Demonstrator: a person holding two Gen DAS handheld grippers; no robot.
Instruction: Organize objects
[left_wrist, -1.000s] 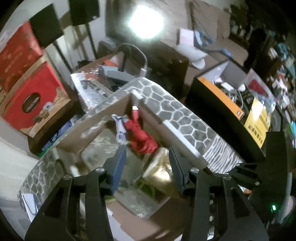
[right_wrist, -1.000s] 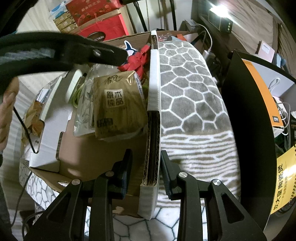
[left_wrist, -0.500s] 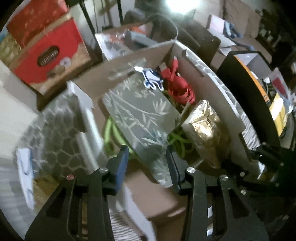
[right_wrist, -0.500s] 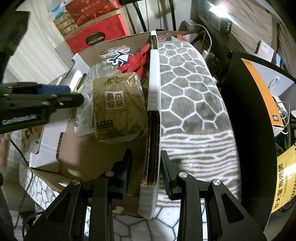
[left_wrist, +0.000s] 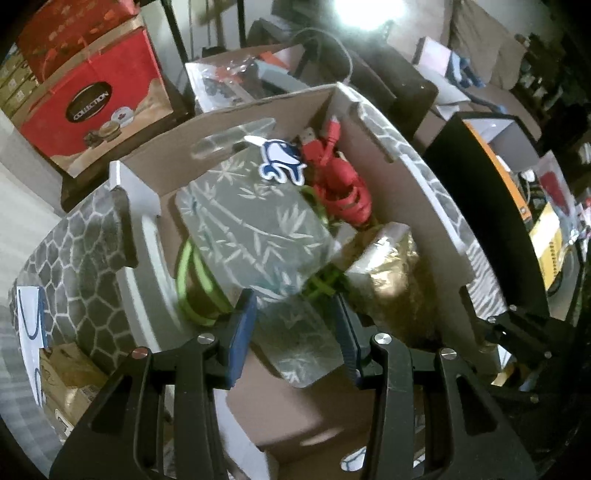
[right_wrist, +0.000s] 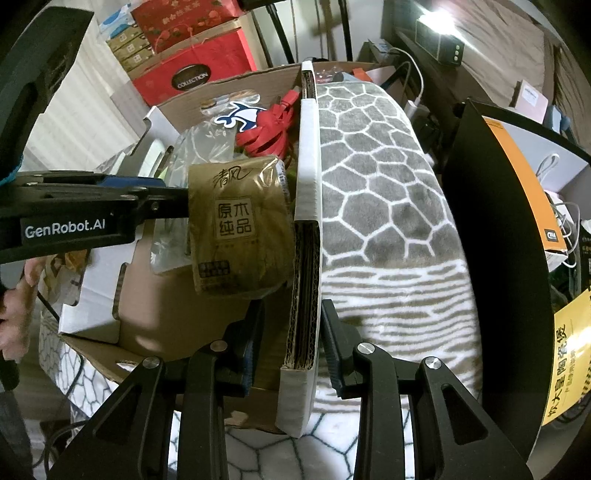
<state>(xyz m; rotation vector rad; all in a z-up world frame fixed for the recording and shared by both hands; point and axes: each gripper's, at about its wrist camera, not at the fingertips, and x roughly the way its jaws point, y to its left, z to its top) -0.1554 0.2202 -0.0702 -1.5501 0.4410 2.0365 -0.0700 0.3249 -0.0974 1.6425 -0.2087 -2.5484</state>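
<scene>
Left wrist view: left claw (left_wrist: 293, 317) points down into the cardboard box (left_wrist: 417, 206), its blue pads either side of the lower end of a clear bamboo-print bag (left_wrist: 255, 229); the bag sits between the fingers, but can't tell if the pads actually press it. Beside the bag lies a gold-brown tissue pack (left_wrist: 391, 273), w/ green cord (left_wrist: 192, 284) looped under the bag and a red cable bundle (left_wrist: 343, 184) plus a blue-white sticker (left_wrist: 282, 162) at the box's far corner. Right wrist view: right claw (right_wrist: 291, 332) is clenched on the box's right wall (right_wrist: 306, 206), fingers straddling the corrugated edge, inner finger inside the box, outer one against the grey hex-pattern blanket (right_wrist: 380, 177) the box rests on. Left claw reaches in from the left there, tip just behind the tissue pack; a hand (right_wrist: 16, 302) shows at the left edge. Red gift boxes (right_wrist: 192, 66) stand behind.
</scene>
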